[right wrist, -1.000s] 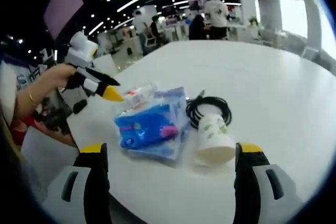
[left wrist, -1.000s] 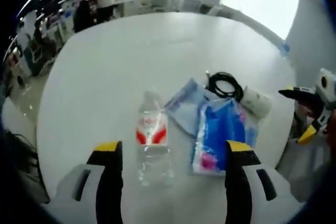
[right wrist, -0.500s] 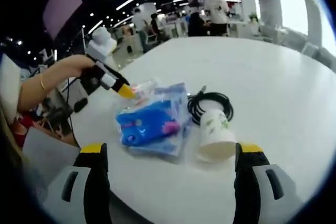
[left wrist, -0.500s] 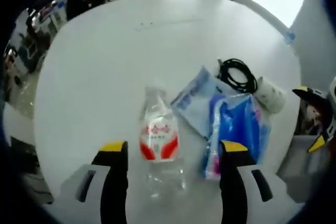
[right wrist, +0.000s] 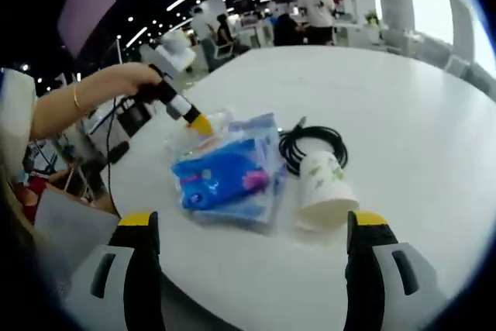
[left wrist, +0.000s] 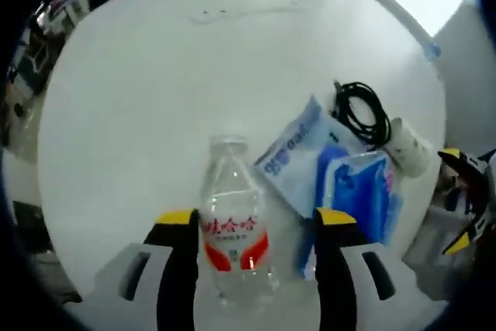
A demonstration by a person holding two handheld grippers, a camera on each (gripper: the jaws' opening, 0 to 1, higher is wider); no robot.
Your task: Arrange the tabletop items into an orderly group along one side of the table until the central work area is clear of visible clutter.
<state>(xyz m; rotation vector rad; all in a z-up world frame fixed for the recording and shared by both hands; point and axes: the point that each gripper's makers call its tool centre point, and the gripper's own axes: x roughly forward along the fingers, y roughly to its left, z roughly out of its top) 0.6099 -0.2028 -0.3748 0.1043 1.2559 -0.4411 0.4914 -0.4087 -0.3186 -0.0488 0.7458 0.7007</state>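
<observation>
A clear water bottle (left wrist: 232, 226) with a red label lies on the white round table (left wrist: 155, 75). My left gripper (left wrist: 256, 218) is open, its jaws either side of the bottle without touching it. Just right of it lie a pale blue pack (left wrist: 294, 153) and a darker blue pack (left wrist: 356, 191), then a coiled black cable (left wrist: 360, 110) and a tipped paper cup (left wrist: 408, 145). My right gripper (right wrist: 254, 222) stands open near the table's edge, facing the blue pack (right wrist: 225, 180), the cup (right wrist: 325, 191) and the cable (right wrist: 314, 145). Beyond them, a hand holds the left gripper (right wrist: 190, 118) down over the bottle (right wrist: 182, 136).
The far part of the table (right wrist: 403, 98) is bare and wide. The table's rim runs close under both grippers. People (right wrist: 314, 9) and other tables stand far behind. The right gripper (left wrist: 465, 191) shows at the table's right edge.
The left gripper has moved forward and down over the bottle, which now sits between its jaws; the jaws stand a little closer together. The right gripper has stayed in place.
</observation>
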